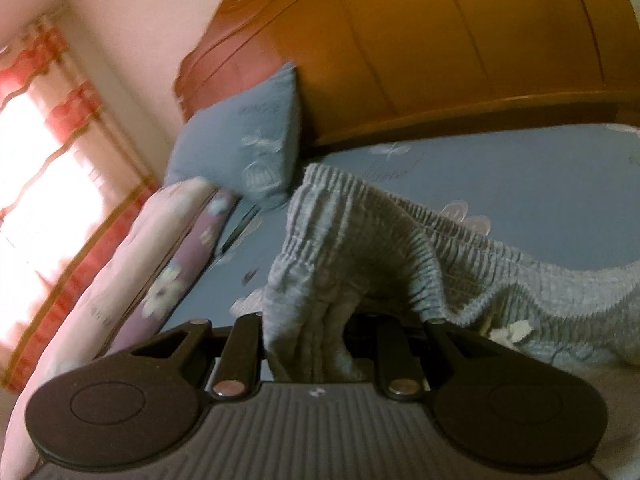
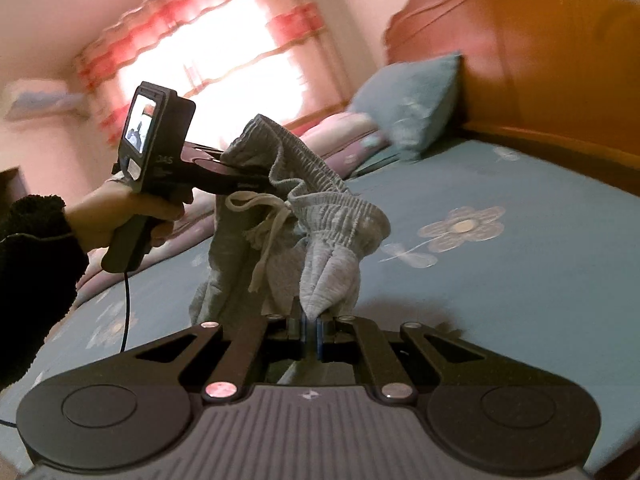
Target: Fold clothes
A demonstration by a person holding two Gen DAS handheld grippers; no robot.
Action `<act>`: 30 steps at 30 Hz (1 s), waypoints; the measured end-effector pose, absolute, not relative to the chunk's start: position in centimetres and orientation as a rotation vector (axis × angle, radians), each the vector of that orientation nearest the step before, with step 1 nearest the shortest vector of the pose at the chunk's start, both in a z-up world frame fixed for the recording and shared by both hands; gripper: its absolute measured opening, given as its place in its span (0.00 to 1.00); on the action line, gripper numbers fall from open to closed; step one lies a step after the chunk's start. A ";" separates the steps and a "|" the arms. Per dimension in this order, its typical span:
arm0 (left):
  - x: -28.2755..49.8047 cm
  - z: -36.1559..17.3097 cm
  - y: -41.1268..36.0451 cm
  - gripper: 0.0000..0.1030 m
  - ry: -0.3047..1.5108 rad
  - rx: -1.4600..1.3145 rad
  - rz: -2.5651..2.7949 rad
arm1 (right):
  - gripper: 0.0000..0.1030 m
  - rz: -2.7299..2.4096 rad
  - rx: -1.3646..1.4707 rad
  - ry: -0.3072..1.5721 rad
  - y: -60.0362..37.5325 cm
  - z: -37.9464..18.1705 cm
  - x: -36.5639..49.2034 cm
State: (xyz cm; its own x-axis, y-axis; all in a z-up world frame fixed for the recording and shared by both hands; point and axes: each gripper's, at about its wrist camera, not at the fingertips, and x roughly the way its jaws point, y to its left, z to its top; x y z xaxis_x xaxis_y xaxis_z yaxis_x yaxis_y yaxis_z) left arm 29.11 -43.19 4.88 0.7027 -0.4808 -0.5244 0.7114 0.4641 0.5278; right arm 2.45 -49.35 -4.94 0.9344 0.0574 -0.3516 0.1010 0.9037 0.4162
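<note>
grey pants held up over the bed by both grippers

the grey pants (image 2: pixel 304 216) hang in the air above the blue sheet (image 2: pixel 520 280), near the bed's middle, gathered at the elastic waistband with a pale drawstring (image 2: pixel 264 240) dangling loose. the right gripper (image 2: pixel 312 326) is fully closed, its blue pads pinching a fold of the grey cloth just below the waistband. the left gripper (image 1: pixel 308 320) is nearly closed and clamps another part of the waistband; cloth bunches between its fingers and drapes over them. in the right view a hand (image 2: pixel 120 216) in a dark sleeve (image 2: pixel 36 280) grips the left gripper's handle. a blue pillow (image 1: pixel 244 140) leans at the head edge against the wooden headboard (image 1: pixel 440 48), beside a pink and purple quilt (image 1: pixel 160 248) along the window-side edge. both views are blurred.
</note>
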 end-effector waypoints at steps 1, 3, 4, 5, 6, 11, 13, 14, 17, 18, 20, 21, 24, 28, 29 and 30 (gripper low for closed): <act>29.1 4.6 -44.6 0.19 0.317 0.802 -0.762 | 0.06 -0.046 0.443 0.362 -49.8 -5.0 2.4; 29.2 3.9 -47.1 0.19 0.306 0.801 -0.791 | 0.06 -0.087 0.432 0.356 -50.9 -5.2 2.1; 29.2 3.5 -48.2 0.18 0.306 0.790 -0.805 | 0.06 -0.114 0.426 0.351 -51.2 -5.2 2.0; 29.2 3.2 -49.3 0.18 0.305 0.779 -0.820 | 0.06 -0.141 0.426 0.343 -51.7 -5.4 1.8; 29.2 2.8 -50.4 0.18 0.304 0.766 -0.835 | 0.06 -0.160 0.429 0.339 -52.2 -5.6 1.8; 29.1 -0.7 -54.0 0.18 0.343 0.738 -0.889 | 0.06 -0.292 0.454 0.356 -55.2 -7.4 1.6; 29.1 -2.5 -55.2 0.18 0.371 0.742 -0.902 | 0.06 -0.324 0.492 0.390 -56.4 -8.7 1.8; 29.2 -3.4 -55.5 0.18 0.384 0.744 -0.911 | 0.06 -0.338 0.517 0.405 -56.8 -9.3 1.9; 29.4 -5.4 -56.2 0.19 0.422 0.746 -0.927 | 0.06 -0.373 0.533 0.449 -57.3 -11.0 2.2; 29.4 -5.8 -56.2 0.19 0.428 0.750 -0.933 | 0.06 -0.379 0.534 0.463 -57.3 -11.4 2.3; 29.4 -6.4 -56.2 0.19 0.431 0.757 -0.940 | 0.06 -0.386 0.553 0.479 -57.4 -12.1 2.6; 29.5 -6.6 -56.3 0.19 0.431 0.760 -0.944 | 0.06 -0.387 0.560 0.487 -57.5 -12.3 2.7; 29.4 -6.8 -56.6 0.19 0.438 0.759 -0.952 | 0.07 -0.400 0.572 0.506 -57.6 -12.6 3.1; 29.6 -7.0 -56.8 0.19 0.447 0.773 -0.950 | 0.07 -0.399 0.588 0.520 -57.6 -12.7 3.0; 29.6 -7.1 -56.7 0.19 0.448 0.775 -0.949 | 0.07 -0.401 0.589 0.525 -57.6 -12.7 2.9; 29.6 -7.1 -56.6 0.19 0.449 0.778 -0.950 | 0.07 -0.405 0.591 0.531 -57.7 -12.7 3.3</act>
State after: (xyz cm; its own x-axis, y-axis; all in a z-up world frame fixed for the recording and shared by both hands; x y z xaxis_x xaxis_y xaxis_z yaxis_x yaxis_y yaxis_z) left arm 29.62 -56.61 -7.10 0.5225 -0.5504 -0.6512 0.8526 0.3476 0.3903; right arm 3.34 -57.74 -12.72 0.7912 -0.2069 -0.5755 0.5006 0.7595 0.4153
